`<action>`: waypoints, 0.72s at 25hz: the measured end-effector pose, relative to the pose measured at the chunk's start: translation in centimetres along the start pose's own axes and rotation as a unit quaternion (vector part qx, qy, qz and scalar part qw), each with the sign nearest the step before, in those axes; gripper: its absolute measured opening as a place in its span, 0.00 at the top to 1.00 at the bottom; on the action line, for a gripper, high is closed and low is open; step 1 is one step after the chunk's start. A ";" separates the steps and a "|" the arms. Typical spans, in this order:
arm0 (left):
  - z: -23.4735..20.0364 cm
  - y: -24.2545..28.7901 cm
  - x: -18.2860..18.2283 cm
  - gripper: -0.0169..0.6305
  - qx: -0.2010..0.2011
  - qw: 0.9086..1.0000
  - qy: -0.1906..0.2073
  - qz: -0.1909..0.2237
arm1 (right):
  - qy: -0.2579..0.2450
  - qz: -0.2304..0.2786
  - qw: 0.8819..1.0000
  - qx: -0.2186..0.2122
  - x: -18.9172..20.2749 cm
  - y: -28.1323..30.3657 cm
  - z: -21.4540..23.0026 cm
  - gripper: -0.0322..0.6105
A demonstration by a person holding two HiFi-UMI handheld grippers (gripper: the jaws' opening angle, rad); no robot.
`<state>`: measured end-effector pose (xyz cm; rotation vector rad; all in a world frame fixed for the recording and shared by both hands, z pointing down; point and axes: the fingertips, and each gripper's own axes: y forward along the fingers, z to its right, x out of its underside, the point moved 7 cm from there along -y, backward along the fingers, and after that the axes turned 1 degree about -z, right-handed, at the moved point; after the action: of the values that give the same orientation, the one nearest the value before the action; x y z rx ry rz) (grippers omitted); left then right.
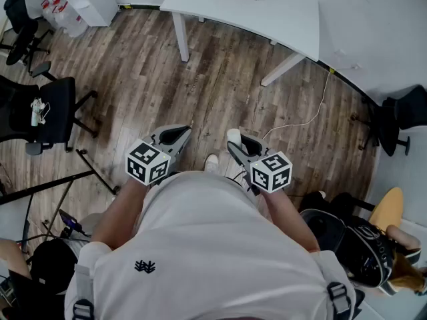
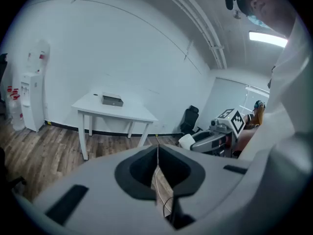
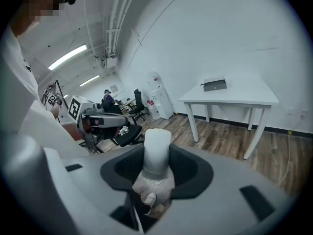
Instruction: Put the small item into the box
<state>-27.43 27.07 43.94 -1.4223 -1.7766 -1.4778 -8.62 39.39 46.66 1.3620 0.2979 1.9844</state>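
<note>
1. My right gripper (image 3: pixel 155 173) is clamped on the small item (image 3: pixel 156 153), a white piece with a rounded top. It stands upright between the pads and pokes out past the jaw tips.
2. The jaws sit fairly wide around it, since the item fills the whole gap between them.
3. My left gripper (image 2: pixel 157 166) carries nothing. Its jaws are pressed together, with only a thin seam between them.
4. In the head view, both grippers are held out in front of the person's body above the wooden floor (image 1: pixel 220 79). They are side by side and a little apart.
5. The box (image 3: pixel 215 84), flat and dark, lies on the white table (image 3: pixel 244 99) that stands against the wall. It is well apart from both grippers, so the small item is nowhere near it yet.
6. A black office chair (image 1: pixel 57 109) stands off to the left on the floor, with a small white object lying on its seat.
7. A thin white cable (image 1: pixel 313 115) trails across the boards on the right, near the table's leg.
</note>
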 end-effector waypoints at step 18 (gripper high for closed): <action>0.0 10.8 -4.5 0.95 0.030 0.999 0.002 -0.023 | 0.081 0.015 0.996 0.037 -1.5 -1.5 10.9 0.70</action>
<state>-16.22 24.12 45.23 -1.3566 -1.8487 -1.4358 1.98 37.42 49.34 1.2593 0.4306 2.1322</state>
